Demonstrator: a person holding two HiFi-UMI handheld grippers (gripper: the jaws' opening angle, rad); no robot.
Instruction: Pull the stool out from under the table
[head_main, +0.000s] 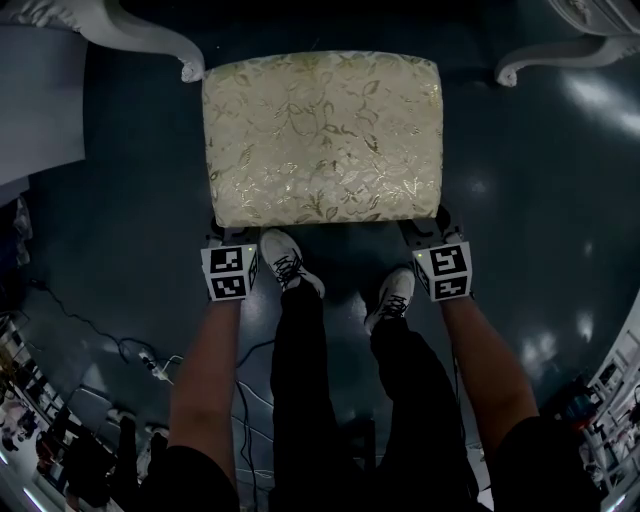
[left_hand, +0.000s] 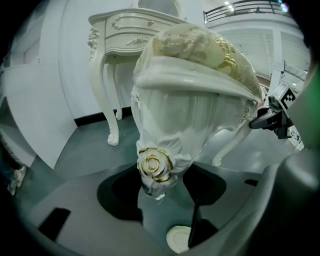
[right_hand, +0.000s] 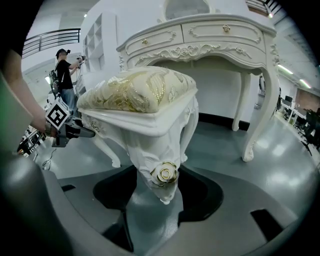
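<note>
Standing on the dark floor (head_main: 540, 180) before your shoes (head_main: 290, 262), the stool (head_main: 322, 135) has its far edge between the white table's (head_main: 150, 40) front legs; your left gripper (head_main: 220, 234) and right gripper (head_main: 428, 230) each clench a rose-carved near corner leg.

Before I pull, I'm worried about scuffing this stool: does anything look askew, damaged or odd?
Nothing stands out. The stool sits square in front of the table, with no damage showing. The left gripper and right gripper each clamp a front corner leg near its gold rose.
</note>
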